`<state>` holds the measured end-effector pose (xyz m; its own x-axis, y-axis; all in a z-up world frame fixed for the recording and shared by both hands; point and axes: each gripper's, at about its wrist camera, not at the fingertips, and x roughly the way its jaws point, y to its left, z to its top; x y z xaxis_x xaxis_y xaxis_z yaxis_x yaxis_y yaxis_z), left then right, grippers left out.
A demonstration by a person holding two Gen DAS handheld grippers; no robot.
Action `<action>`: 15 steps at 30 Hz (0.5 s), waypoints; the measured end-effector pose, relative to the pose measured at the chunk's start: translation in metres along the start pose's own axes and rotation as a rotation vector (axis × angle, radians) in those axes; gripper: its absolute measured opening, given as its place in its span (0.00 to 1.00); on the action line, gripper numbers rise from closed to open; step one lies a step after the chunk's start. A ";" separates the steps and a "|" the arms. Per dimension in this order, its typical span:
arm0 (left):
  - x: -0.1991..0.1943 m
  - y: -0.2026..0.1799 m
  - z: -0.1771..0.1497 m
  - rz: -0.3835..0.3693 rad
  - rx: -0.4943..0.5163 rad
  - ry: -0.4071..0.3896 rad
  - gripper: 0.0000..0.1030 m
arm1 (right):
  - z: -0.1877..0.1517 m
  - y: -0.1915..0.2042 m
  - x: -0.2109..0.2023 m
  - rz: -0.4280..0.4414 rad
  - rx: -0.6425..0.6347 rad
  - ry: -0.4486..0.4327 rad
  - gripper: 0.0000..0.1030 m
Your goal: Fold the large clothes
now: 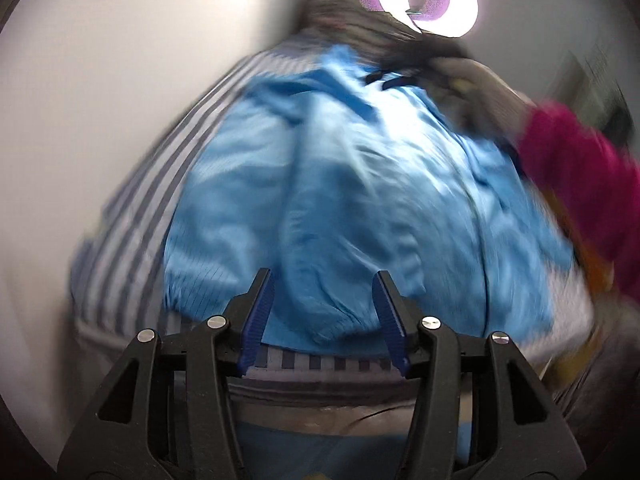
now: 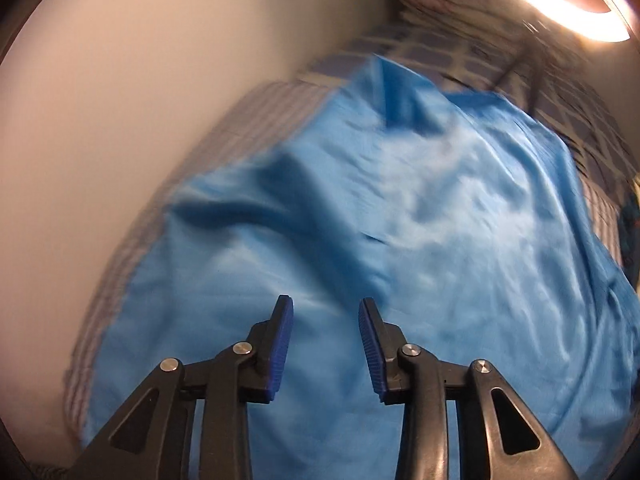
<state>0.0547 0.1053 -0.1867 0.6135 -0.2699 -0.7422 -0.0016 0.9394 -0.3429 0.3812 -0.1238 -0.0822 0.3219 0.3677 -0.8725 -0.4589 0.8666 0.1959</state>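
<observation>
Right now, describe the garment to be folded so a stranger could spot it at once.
Start from the striped bed cover running along the pale wall. Spread over it, just ahead of both open claws, lies the light blue garment, wrinkled and smooth-looking. Unlike the magenta cloth and the dark pile beside it, it is plain sky blue.

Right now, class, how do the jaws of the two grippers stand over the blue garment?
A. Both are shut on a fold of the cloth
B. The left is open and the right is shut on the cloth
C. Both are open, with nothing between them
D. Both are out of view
C: the left gripper and the right gripper each show a clear gap between their jaws, with the blue garment lying spread beyond them, ungripped.
</observation>
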 end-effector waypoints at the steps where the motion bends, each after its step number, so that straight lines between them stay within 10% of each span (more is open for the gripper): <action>1: 0.005 0.007 0.001 -0.011 -0.048 0.007 0.51 | 0.002 0.015 -0.007 0.024 -0.038 -0.009 0.38; 6: 0.048 0.027 -0.005 -0.067 -0.203 0.125 0.51 | 0.026 0.077 0.030 0.062 -0.183 0.011 0.41; 15: 0.074 0.028 -0.014 -0.105 -0.250 0.180 0.23 | 0.053 0.124 0.097 0.074 -0.226 0.075 0.41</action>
<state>0.0889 0.1086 -0.2597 0.4708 -0.4168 -0.7775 -0.1535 0.8292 -0.5375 0.3996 0.0376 -0.1189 0.2224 0.3941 -0.8917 -0.6555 0.7375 0.1625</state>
